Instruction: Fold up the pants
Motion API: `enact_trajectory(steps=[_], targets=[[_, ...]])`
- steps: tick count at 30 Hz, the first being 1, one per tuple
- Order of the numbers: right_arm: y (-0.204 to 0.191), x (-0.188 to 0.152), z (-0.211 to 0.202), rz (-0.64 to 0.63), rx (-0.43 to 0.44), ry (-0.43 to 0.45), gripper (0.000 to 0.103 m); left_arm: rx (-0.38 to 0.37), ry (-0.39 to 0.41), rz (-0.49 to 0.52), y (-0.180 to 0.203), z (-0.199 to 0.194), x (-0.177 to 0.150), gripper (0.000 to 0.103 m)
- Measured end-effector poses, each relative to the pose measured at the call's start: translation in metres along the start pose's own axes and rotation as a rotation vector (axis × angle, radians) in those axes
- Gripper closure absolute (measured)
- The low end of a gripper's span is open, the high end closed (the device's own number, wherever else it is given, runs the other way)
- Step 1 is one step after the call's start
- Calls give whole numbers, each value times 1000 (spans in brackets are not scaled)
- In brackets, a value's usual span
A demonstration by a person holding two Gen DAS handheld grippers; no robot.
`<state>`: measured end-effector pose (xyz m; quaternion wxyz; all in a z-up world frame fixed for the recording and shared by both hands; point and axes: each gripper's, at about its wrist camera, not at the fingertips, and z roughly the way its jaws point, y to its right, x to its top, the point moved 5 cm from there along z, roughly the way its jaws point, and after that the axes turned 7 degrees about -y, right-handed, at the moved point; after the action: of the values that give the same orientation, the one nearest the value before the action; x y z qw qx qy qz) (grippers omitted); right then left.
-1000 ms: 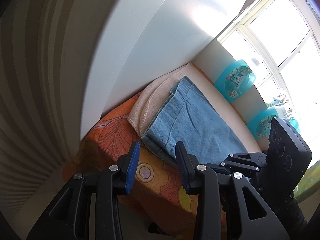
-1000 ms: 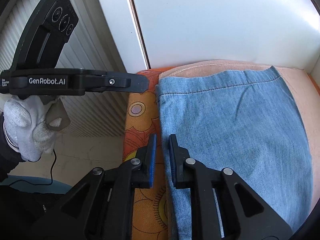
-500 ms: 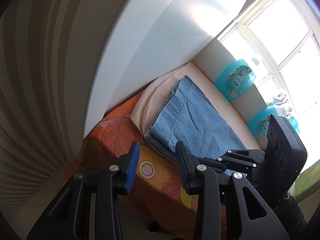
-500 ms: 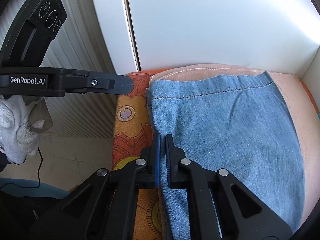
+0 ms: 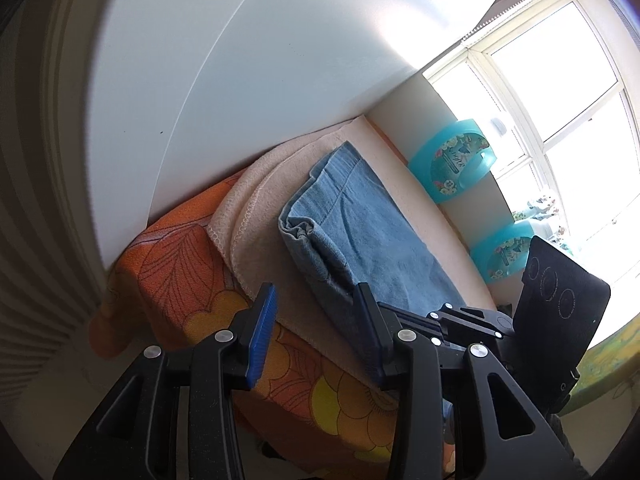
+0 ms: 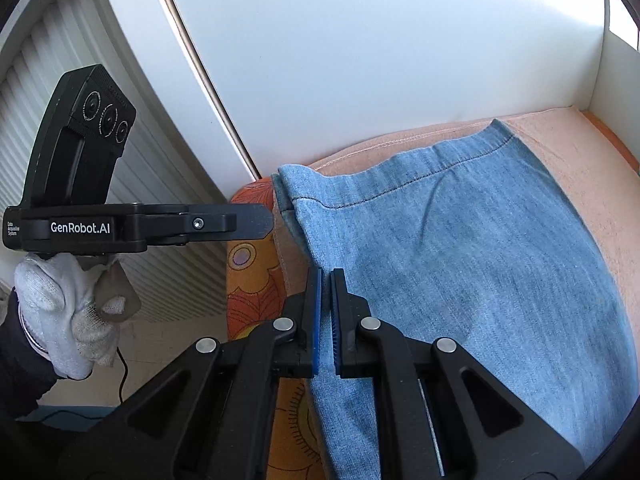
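Note:
Folded blue jeans [image 6: 460,264] lie on a cream blanket [image 6: 580,168] over an orange flowered cover [image 5: 172,264]. My right gripper [image 6: 326,276] is shut on the jeans' left edge, which is lifted and bunched [image 5: 300,228] in the left wrist view. My left gripper [image 5: 317,292] hovers off the cover's corner, short of the jeans. Its jaws are opening and nothing is between them. It also shows side-on as the left gripper [image 6: 260,220], held by a white-gloved hand [image 6: 64,312]. The right gripper's body [image 5: 560,308] sits at the right.
A white cabinet panel [image 6: 360,60] stands right behind the blanket. A ribbed radiator [image 6: 160,240] and bare floor [image 6: 168,356] are to the left. Two teal containers [image 5: 456,168] lean below a bright window [image 5: 560,92].
My right gripper has shut on the jeans' left edge and shifted; that edge has risen and bunched. The left gripper's jaws stand wider than before.

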<state>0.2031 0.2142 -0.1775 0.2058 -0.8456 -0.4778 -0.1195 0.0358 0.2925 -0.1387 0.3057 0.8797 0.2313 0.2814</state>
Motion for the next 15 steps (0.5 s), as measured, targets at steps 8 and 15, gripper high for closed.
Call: enact_trajectory(steps=[8, 15], targets=[[1, -15, 3, 1, 9, -9, 98, -38, 9, -49, 5, 9, 7, 53], [9, -19, 8, 14, 9, -14, 98, 16, 19, -66, -2, 17, 7, 53]])
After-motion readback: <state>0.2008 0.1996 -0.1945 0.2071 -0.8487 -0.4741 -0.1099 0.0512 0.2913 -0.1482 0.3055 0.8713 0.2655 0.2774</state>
